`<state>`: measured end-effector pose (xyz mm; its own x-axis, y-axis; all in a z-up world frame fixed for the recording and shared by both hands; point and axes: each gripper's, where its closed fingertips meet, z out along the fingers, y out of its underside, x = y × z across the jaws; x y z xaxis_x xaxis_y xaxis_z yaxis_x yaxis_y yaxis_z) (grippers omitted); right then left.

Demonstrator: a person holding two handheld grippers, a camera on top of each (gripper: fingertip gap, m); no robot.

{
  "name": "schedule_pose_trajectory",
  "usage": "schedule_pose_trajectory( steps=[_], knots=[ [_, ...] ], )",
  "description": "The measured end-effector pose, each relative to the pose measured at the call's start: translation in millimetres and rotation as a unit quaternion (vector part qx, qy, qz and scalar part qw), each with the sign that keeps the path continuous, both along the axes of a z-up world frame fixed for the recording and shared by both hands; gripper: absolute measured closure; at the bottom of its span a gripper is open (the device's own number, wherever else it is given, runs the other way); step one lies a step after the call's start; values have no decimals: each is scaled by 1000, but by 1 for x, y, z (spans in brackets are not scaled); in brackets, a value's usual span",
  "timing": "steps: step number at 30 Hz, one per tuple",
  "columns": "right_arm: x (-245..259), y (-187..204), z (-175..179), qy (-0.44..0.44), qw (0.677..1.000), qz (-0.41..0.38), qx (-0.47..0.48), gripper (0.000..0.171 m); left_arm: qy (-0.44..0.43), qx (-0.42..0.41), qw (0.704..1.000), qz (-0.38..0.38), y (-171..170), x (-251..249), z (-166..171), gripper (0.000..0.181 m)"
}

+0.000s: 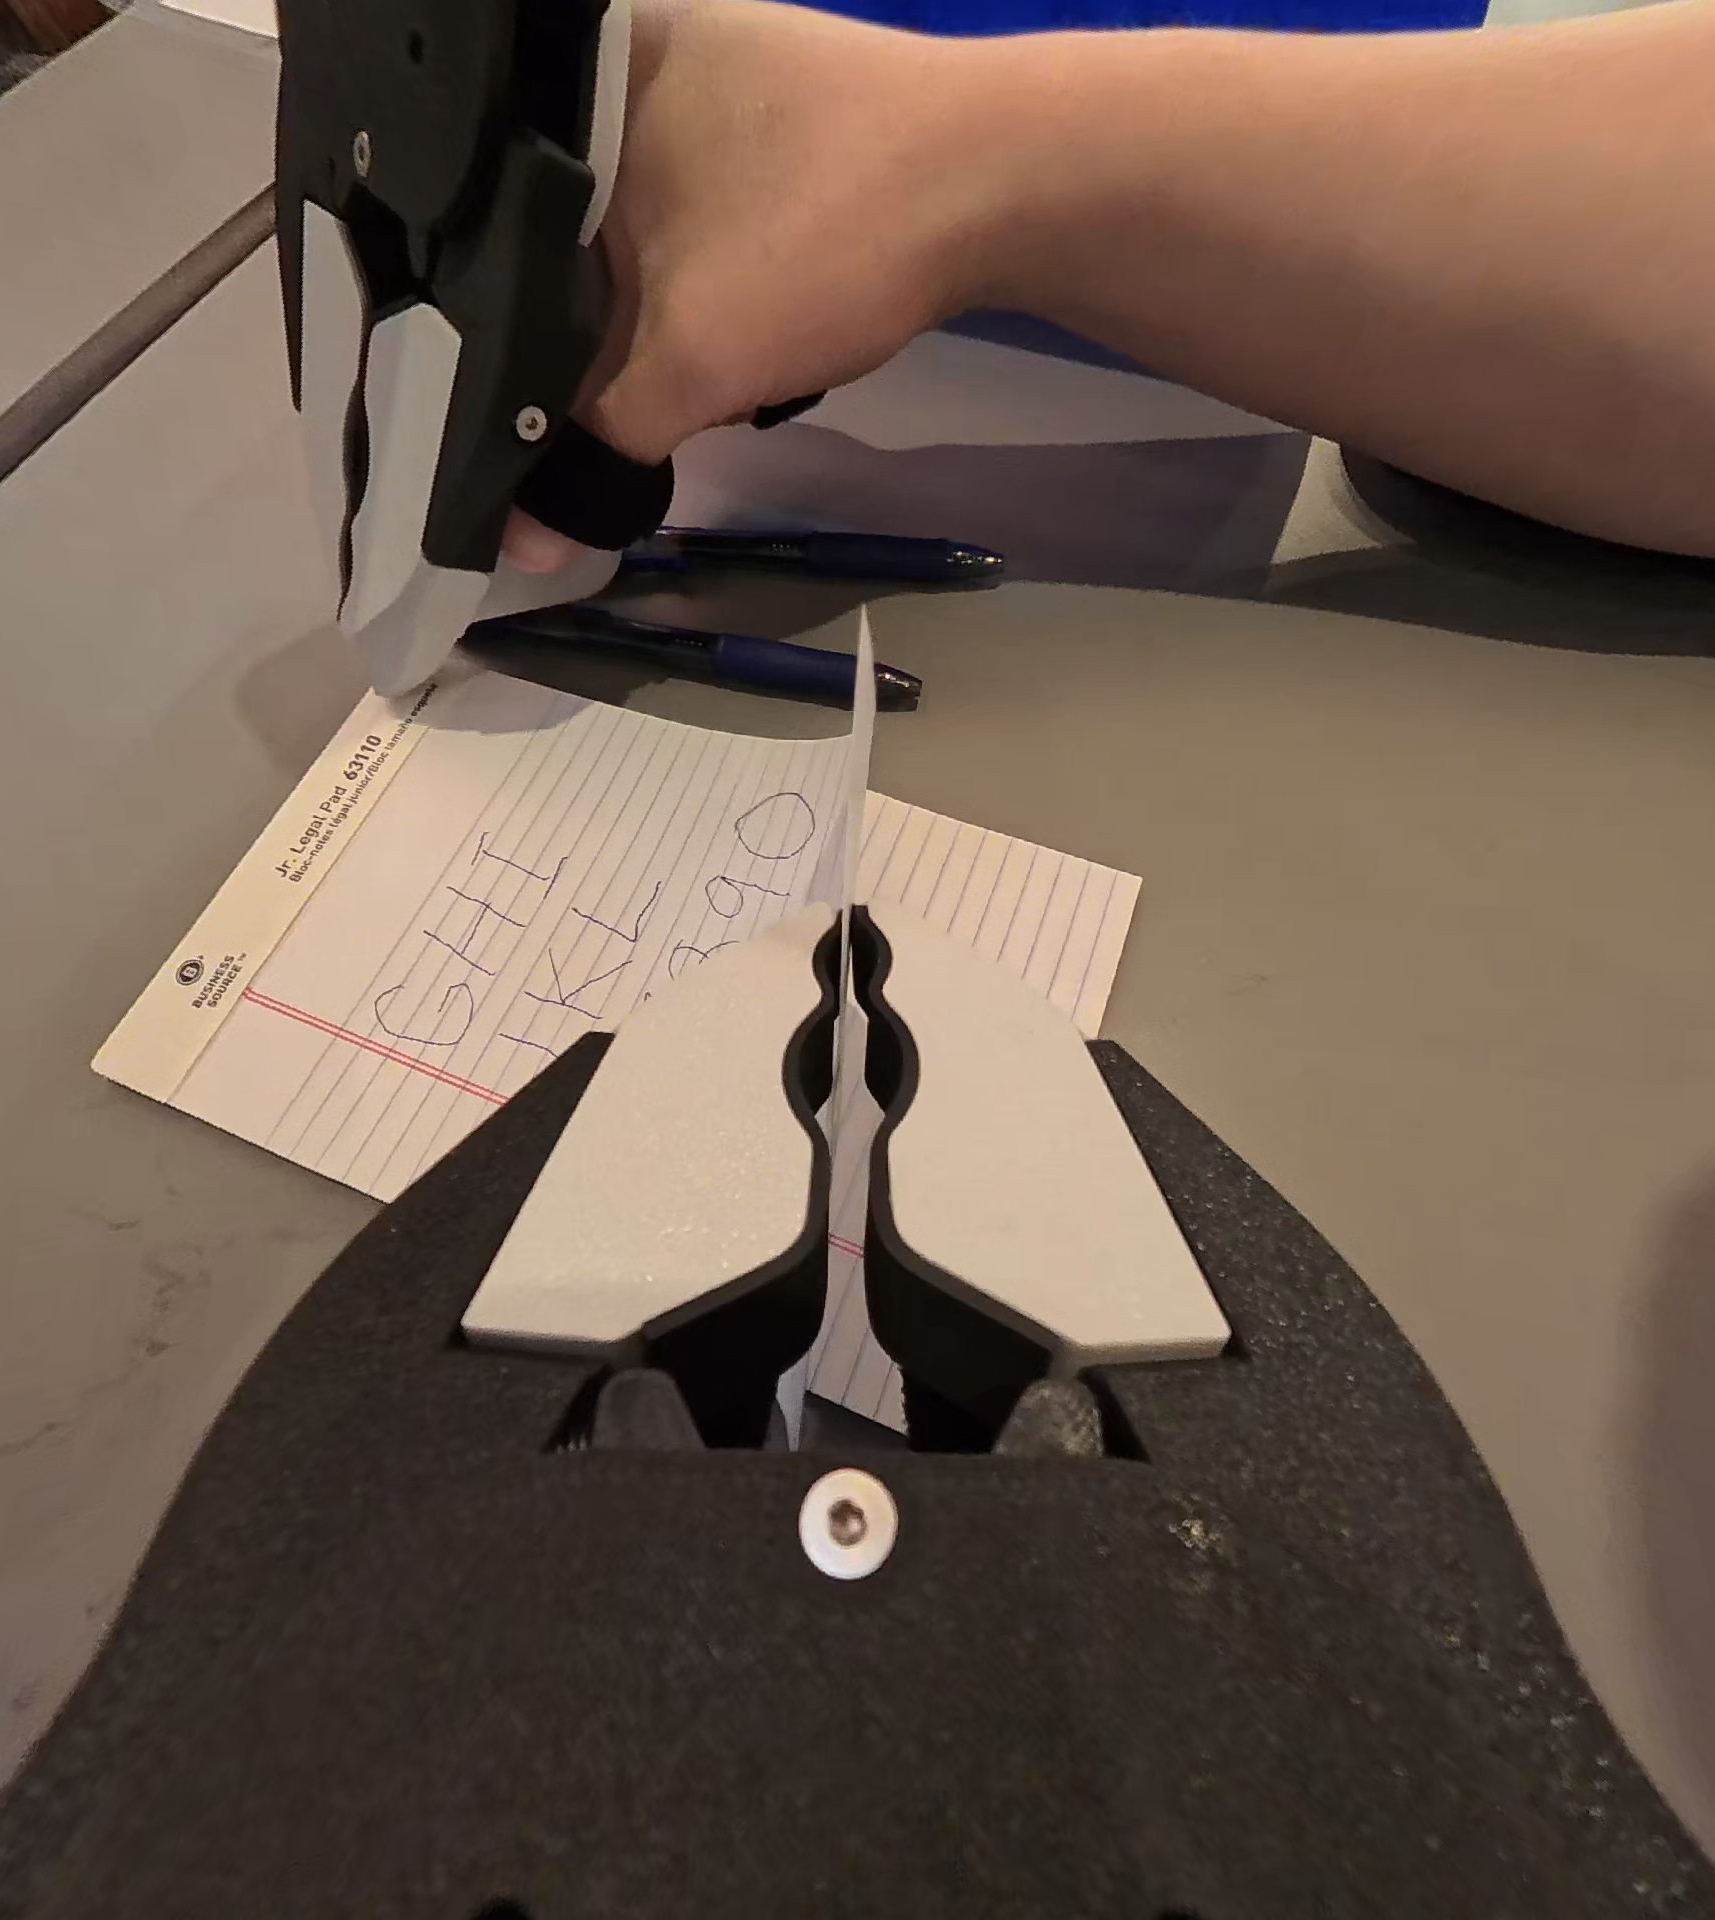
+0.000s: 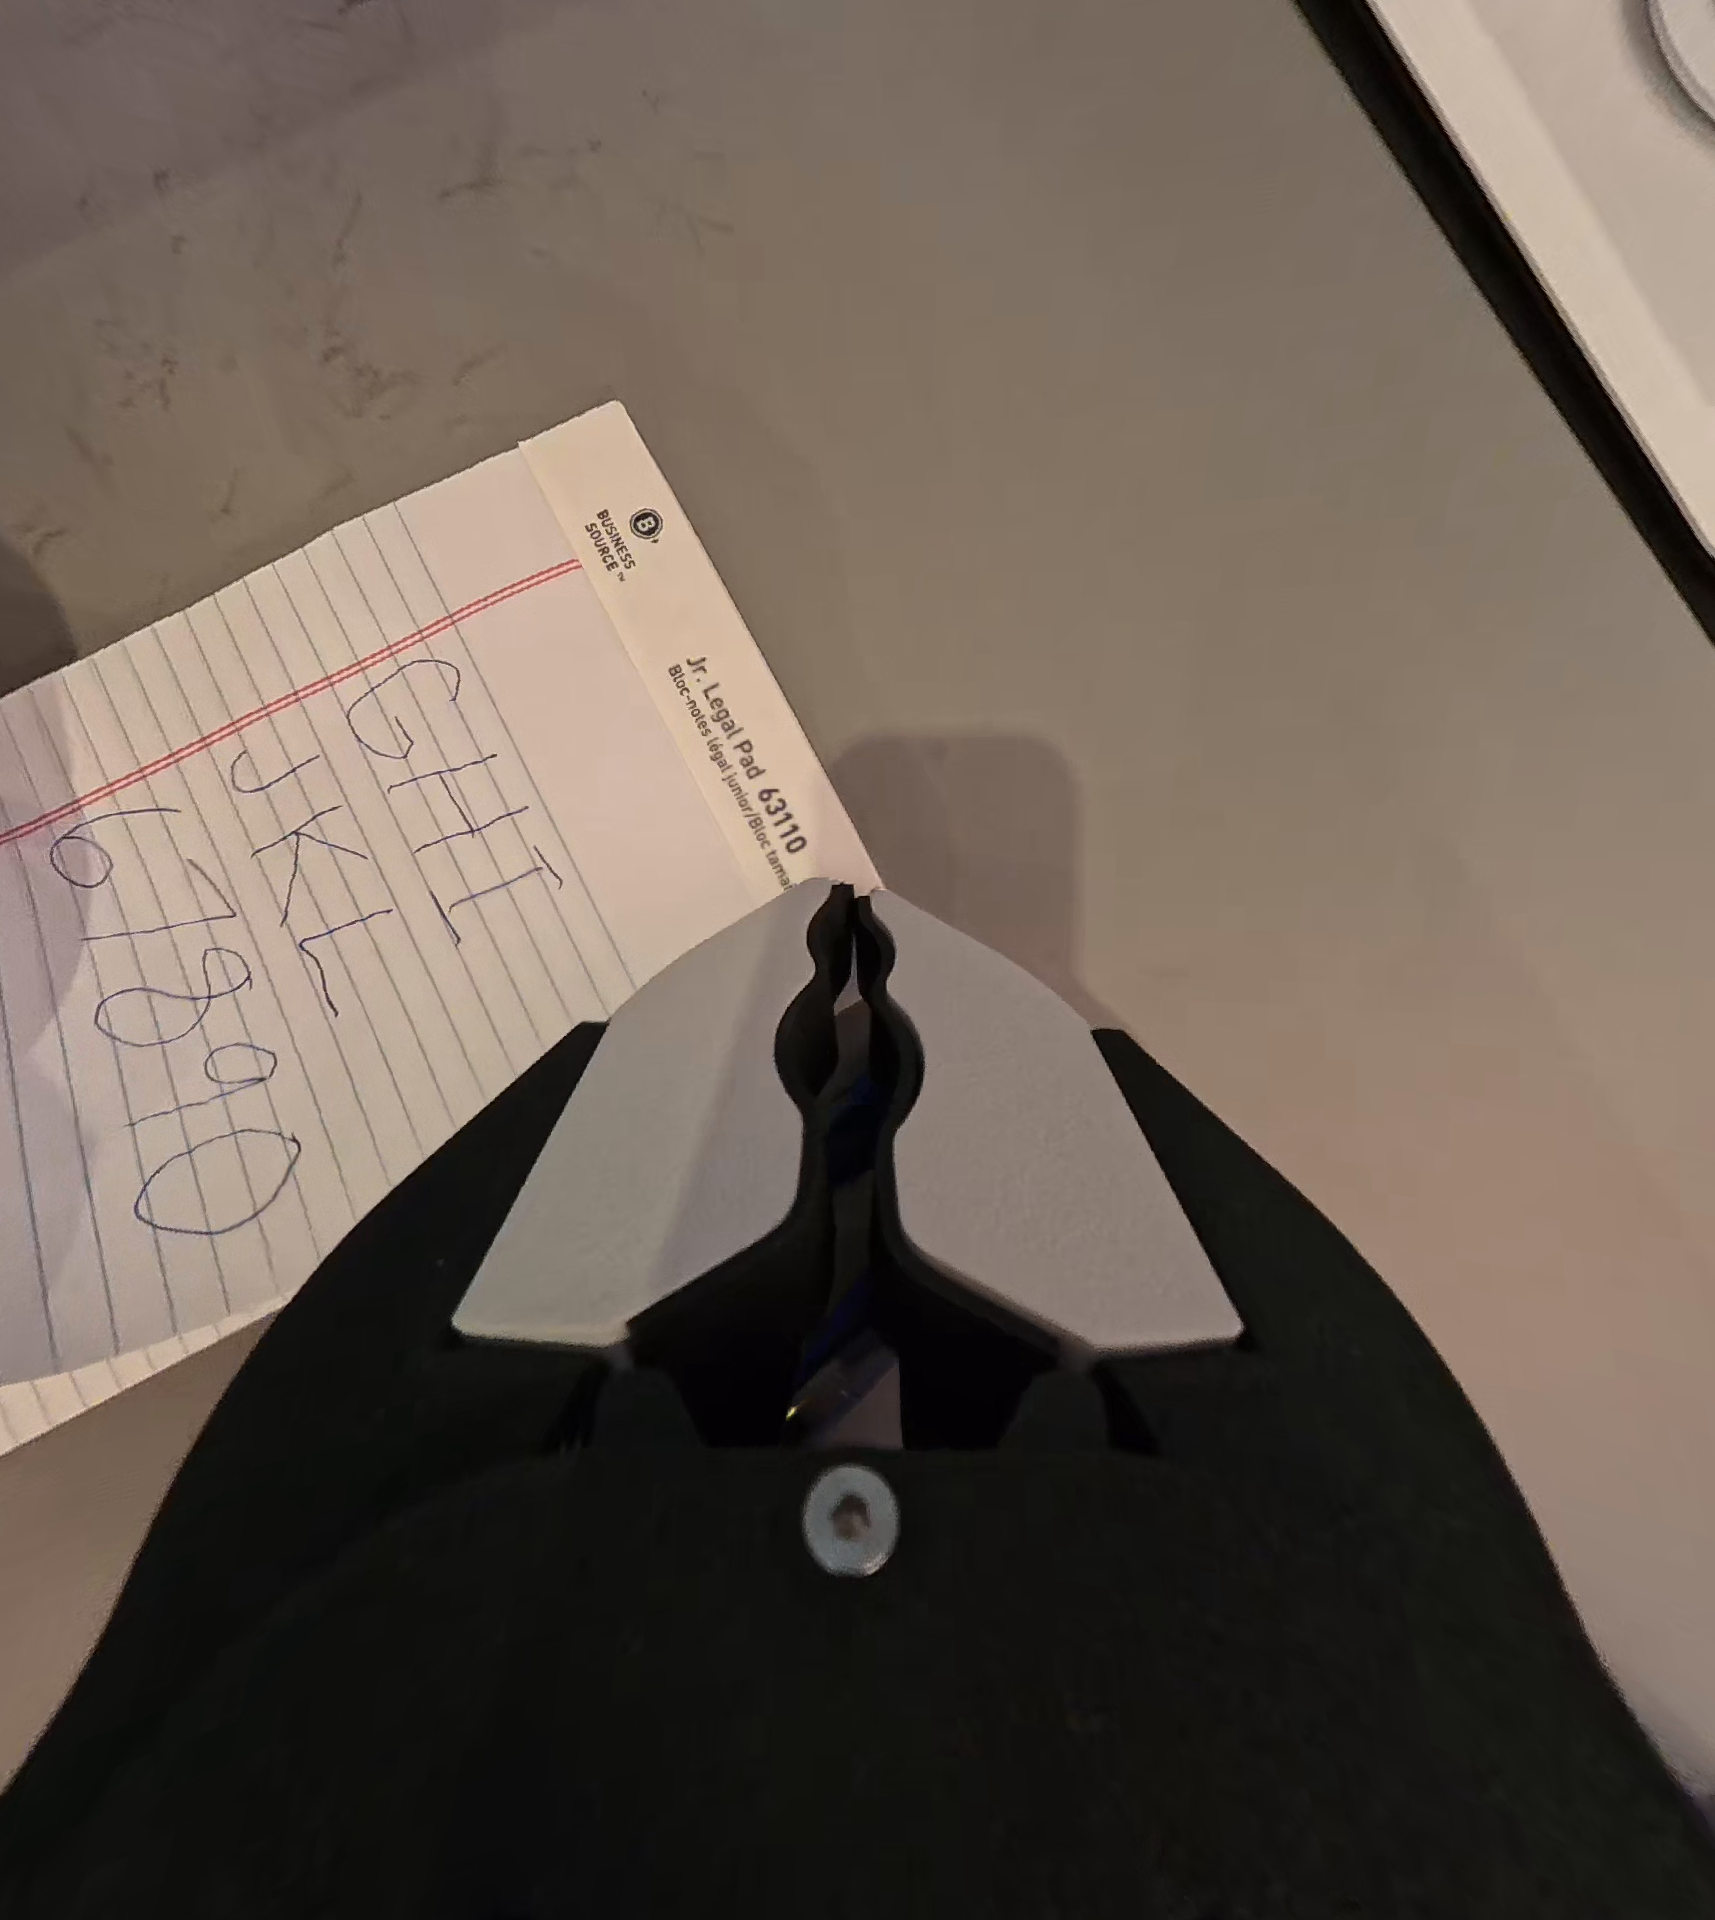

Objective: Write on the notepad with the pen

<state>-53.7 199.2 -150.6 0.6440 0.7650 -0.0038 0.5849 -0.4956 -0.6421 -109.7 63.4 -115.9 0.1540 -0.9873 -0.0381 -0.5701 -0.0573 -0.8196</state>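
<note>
A lined notepad (image 1: 365,935) with blue handwriting lies on the grey table (image 1: 1352,935). My left gripper (image 1: 848,914) is shut on the right edge of its top sheet (image 1: 624,790), which curls up off the page below (image 1: 988,904). My right gripper (image 1: 396,665) is shut, with its tips on the far corner of the pad's header strip (image 2: 728,748). The right wrist view shows the right gripper (image 2: 851,894), the notepad (image 2: 520,727) and the curled sheet (image 2: 1,1039). Two blue pens (image 1: 780,665) (image 1: 832,551) lie on the table just beyond the pad, held by neither gripper.
A person's forearm (image 1: 1144,260) reaches across the far side of the table, over a white sheet (image 1: 1040,447). A white tray (image 2: 1559,312) sits beyond a dark gap (image 1: 105,343) at the table's edge. Bare table (image 2: 1352,935) lies right of the pad. Across from one pair of fingers to the other is roughly 15 cm.
</note>
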Motion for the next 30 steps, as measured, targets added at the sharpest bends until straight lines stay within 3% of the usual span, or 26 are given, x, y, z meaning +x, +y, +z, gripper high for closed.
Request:
schedule_pose_trajectory(
  steps=[16, 24, 30],
  knots=[
    [-2, 0, -1, -4, 1000, -4, -5, 170, 4, -1, 1000, -5, -1, 1, -3, 181],
    [-2, 0, -1, -6, 1000, -5, -2, 171, -46, -4, 999, 28, 11, -6, 21, 181],
    [-4, -3, 0, -3, 1000, 11, 2, 171, -42, -27, 998, 28, 15, -9, 13, 181]
  ],
)
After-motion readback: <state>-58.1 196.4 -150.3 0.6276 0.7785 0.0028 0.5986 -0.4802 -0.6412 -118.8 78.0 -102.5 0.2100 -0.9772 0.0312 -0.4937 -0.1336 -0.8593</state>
